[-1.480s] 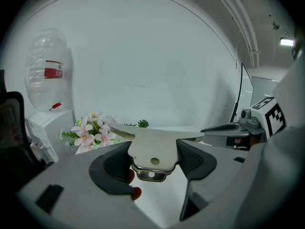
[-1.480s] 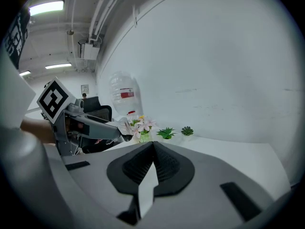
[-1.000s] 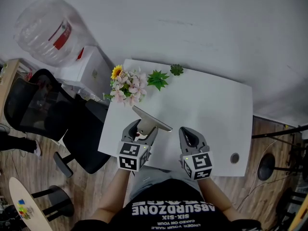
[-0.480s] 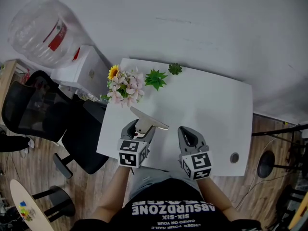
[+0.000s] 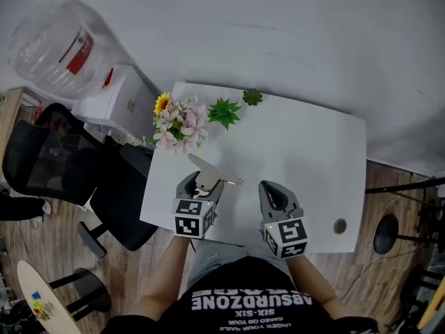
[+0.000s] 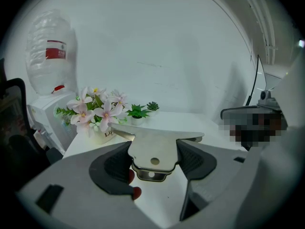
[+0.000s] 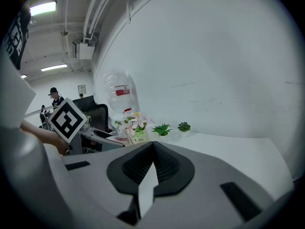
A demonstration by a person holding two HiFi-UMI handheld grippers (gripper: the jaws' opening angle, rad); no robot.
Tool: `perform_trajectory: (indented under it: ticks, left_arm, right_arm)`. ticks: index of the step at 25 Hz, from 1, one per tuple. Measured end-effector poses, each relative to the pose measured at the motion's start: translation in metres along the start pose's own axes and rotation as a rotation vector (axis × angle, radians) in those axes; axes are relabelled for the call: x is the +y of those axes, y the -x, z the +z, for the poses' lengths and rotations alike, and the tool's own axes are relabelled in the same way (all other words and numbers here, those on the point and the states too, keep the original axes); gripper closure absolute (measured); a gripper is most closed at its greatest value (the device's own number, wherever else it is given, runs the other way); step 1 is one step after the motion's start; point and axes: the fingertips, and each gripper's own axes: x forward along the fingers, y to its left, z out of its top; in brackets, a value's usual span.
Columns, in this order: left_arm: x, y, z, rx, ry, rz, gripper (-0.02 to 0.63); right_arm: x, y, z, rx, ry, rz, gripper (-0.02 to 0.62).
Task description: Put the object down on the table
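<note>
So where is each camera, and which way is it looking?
Head view: on the person's head, looking steeply down at the white table; both forearms show.
Left gripper view: on the left hand-held gripper, looking along jaws shut on the flat silver metal plate.
Right gripper view: on the right hand-held gripper, looking along its closed, empty jaws.
All three share the pink flower bouquet.

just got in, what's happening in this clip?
A person holds a gripper in each hand over the white table. The left gripper is clamped on the handle of a flat metal scraper, which looks held above the surface, not yet set down. The right gripper is shut and empty beside it.
</note>
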Motion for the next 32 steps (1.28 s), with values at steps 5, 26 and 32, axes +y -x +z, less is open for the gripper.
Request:
perform_trajectory:
  ticks: [5, 26, 32]
  left_arm:
    - [0.000, -0.002, -0.002, 0.007, 0.001, 0.006, 0.313]
    - [0.009, -0.013, -0.016, 0.050, -0.018, 0.035, 0.313]
    - [0.011, -0.020, -0.022, 0.073, -0.018, 0.035, 0.313]
  right_arm:
    - [-0.001, 0.001, -0.002, 0.005, 0.009, 0.001, 0.597]
    - [0.000, -0.001, -0.002, 0.015, 0.018, 0.007, 0.597]
    - [0.000, -0.003, -0.004, 0.022, 0.015, 0.005, 0.597]
